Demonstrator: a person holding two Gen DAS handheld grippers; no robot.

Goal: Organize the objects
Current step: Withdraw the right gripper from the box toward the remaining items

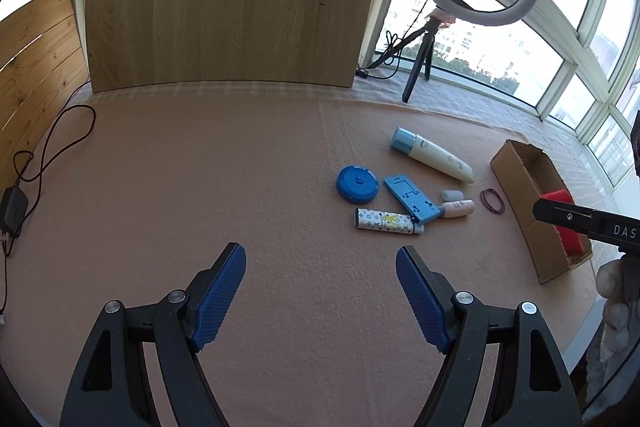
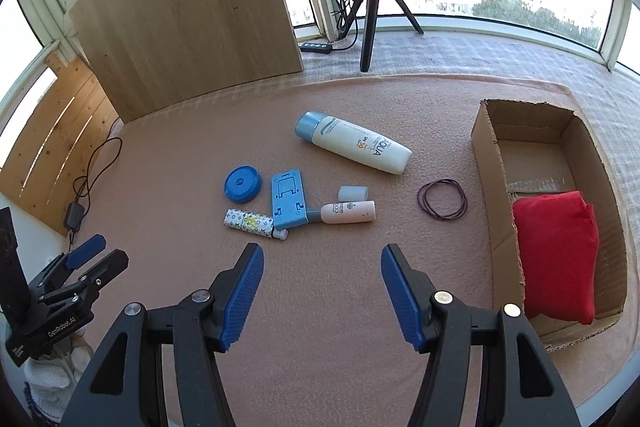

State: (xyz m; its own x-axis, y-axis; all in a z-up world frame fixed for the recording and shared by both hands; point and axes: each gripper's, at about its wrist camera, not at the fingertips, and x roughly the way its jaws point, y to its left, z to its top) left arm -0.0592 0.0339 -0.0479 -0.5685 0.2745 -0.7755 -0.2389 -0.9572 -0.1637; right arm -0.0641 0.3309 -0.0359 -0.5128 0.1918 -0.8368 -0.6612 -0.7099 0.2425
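Right wrist view: the right gripper (image 2: pixel 322 259) hangs agape and empty above the pink mat (image 2: pixel 360 367); the left gripper (image 1: pixel 320 259) is likewise spread. Beyond lie small toiletries, and a cardboard box (image 2: pixel 486 163) at the mat's right edge holds a red cloth (image 2: pixel 556 251).

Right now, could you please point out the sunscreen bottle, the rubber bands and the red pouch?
sunscreen bottle (image 2: pixel 360 147): right wrist view, middle of its white body.
rubber bands (image 2: pixel 425 205): right wrist view, left arc of the loops.
red pouch (image 2: pixel 556 251): right wrist view, fabric centre.
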